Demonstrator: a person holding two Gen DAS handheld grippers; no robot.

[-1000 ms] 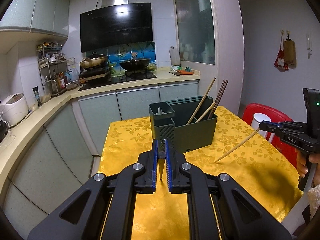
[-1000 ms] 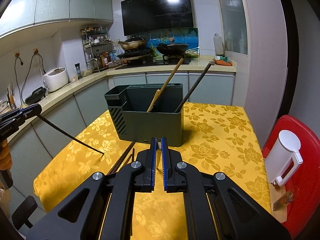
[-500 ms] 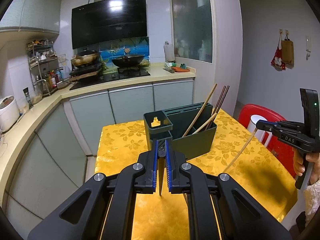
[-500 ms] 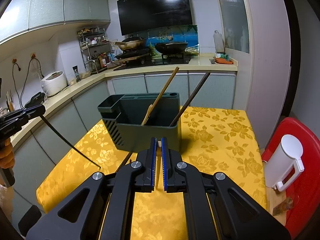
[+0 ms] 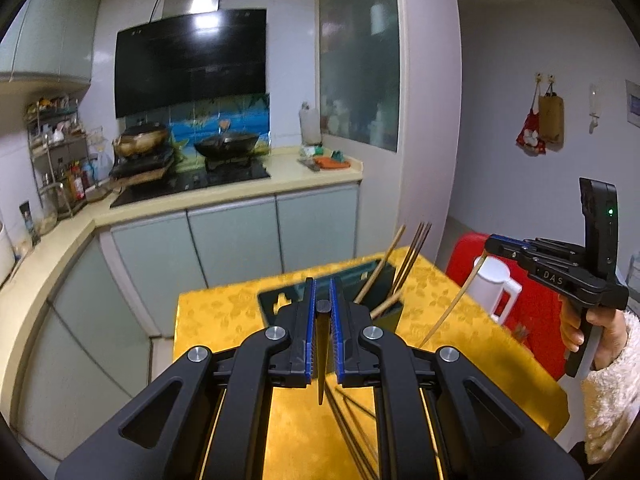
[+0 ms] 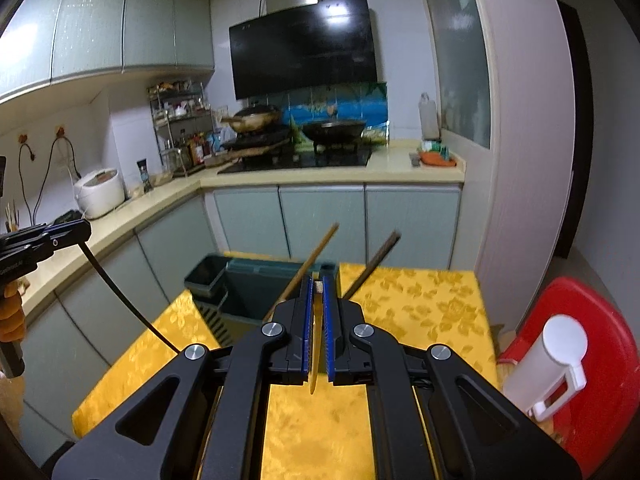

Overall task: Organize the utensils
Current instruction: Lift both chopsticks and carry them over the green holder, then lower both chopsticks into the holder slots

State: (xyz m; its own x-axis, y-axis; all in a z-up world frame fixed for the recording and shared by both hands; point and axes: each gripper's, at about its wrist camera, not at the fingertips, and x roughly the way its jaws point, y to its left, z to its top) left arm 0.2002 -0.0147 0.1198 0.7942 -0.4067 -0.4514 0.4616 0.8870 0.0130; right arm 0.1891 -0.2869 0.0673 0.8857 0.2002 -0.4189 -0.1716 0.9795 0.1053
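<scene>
My left gripper point(image 5: 322, 285) is shut on a dark chopstick point(image 5: 321, 354) that hangs tip-down between its blue pads. In the right wrist view the same left gripper point(image 6: 82, 232) shows at the far left, its dark chopstick point(image 6: 120, 294) slanting down toward the table. My right gripper point(image 6: 319, 280) is shut on a pale bamboo chopstick point(image 6: 314, 346). From the left wrist view that right gripper point(image 5: 493, 245) is at the right, its pale chopstick point(image 5: 452, 300) hanging. The dark green holder point(image 6: 240, 286) on the table holds several chopsticks point(image 6: 316, 256) leaning right. Both grippers are above it.
The table wears a yellow floral cloth point(image 6: 412, 300). Loose dark chopsticks point(image 5: 352, 432) lie on it under my left gripper. A white jug point(image 6: 556, 364) stands on a red stool point(image 6: 600, 320) at the table's right. Kitchen counter and stove with woks point(image 5: 224, 148) are behind.
Both grippers have risen with their chopsticks, whose tips have lifted off the table. The holder now sits lower in both views, partly behind the fingers.
</scene>
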